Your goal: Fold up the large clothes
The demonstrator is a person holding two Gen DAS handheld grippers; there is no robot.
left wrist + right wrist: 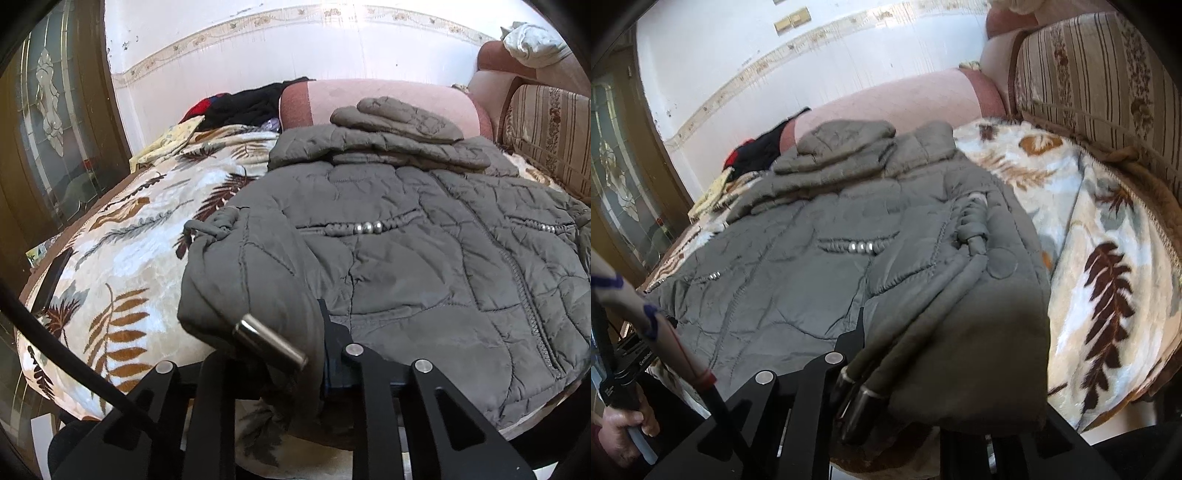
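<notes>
A large grey quilted jacket (406,240) lies front-up on the bed, its hood (395,118) folded down at the far end. In the left wrist view my left gripper (291,358) is shut on the jacket's near left hem corner. The cloth bunches over the jaws and hides one finger, and a silver cord end (269,343) lies on top. In the right wrist view the jacket (798,266) spreads to the left. My right gripper (905,369) is shut on its near right hem corner. Two drawstrings with dark metal ends (860,402) hang across that gripper.
A leaf-print blanket (129,258) covers the bed. A pink bolster (369,92) and a pile of black and red clothes (251,103) lie at the far end. A striped cushion (1089,74) lines the right side. A glazed door (48,110) stands left. A hand (624,432) holds the other gripper's handle.
</notes>
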